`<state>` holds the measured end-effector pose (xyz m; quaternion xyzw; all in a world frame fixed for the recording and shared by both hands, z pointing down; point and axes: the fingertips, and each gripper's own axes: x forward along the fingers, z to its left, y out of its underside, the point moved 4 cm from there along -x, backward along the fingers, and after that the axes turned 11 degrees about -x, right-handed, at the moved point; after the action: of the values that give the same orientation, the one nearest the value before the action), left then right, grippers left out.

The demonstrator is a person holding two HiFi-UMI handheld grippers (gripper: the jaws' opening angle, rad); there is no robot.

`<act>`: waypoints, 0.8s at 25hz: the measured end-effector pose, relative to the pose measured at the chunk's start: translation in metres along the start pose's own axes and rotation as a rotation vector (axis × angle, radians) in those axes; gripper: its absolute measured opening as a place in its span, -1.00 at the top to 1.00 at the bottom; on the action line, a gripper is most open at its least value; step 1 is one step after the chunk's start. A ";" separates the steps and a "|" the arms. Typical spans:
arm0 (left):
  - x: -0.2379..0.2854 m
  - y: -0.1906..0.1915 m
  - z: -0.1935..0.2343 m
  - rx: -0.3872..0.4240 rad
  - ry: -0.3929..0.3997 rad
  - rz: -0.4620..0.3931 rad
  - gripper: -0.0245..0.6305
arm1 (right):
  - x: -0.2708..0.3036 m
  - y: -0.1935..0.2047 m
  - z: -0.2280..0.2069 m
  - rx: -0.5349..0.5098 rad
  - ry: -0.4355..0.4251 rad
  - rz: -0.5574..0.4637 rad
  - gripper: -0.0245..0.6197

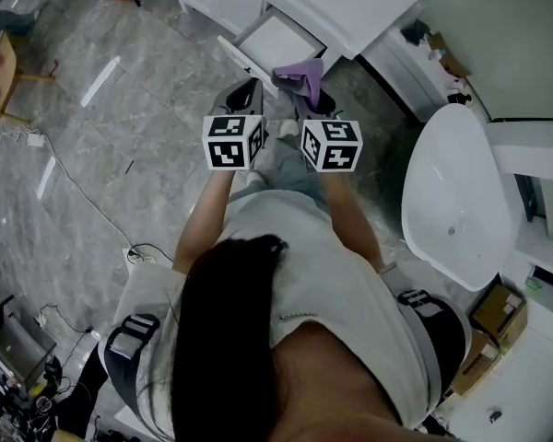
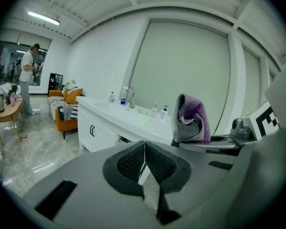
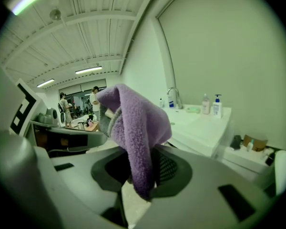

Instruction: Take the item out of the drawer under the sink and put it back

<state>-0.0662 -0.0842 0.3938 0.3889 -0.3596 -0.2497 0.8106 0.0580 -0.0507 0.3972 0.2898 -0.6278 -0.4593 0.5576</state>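
The white vanity (image 1: 350, 7) stood with its drawer (image 1: 275, 40) pulled open. Near the drawer's front, the right gripper (image 3: 139, 173) pinched a purple cloth (image 3: 136, 123) between its jaws, while the left gripper (image 2: 144, 168) hung beside it, jaws together and empty

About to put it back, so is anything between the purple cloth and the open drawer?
Nothing visible does. The purple fleecy cloth, held in the right tool, hangs close by the open white drawer.

A white bathtub (image 1: 456, 201) stands near cardboard boxes (image 1: 500, 309); an orange sofa (image 2: 70, 124) sits on grey floor (image 1: 120, 155).
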 end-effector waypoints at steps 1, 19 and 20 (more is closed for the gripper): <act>0.004 -0.002 0.002 0.001 -0.006 0.000 0.91 | 0.005 0.000 -0.003 -0.004 -0.003 0.004 0.60; 0.087 -0.011 0.021 -0.059 -0.073 0.047 0.91 | 0.092 0.001 -0.051 -0.044 -0.086 0.094 0.60; 0.091 -0.011 0.024 -0.066 -0.090 0.049 0.91 | 0.098 0.001 -0.053 -0.047 -0.093 0.099 0.60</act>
<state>-0.0301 -0.1633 0.4311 0.3413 -0.3967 -0.2586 0.8119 0.0887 -0.1496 0.4387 0.2235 -0.6556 -0.4588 0.5565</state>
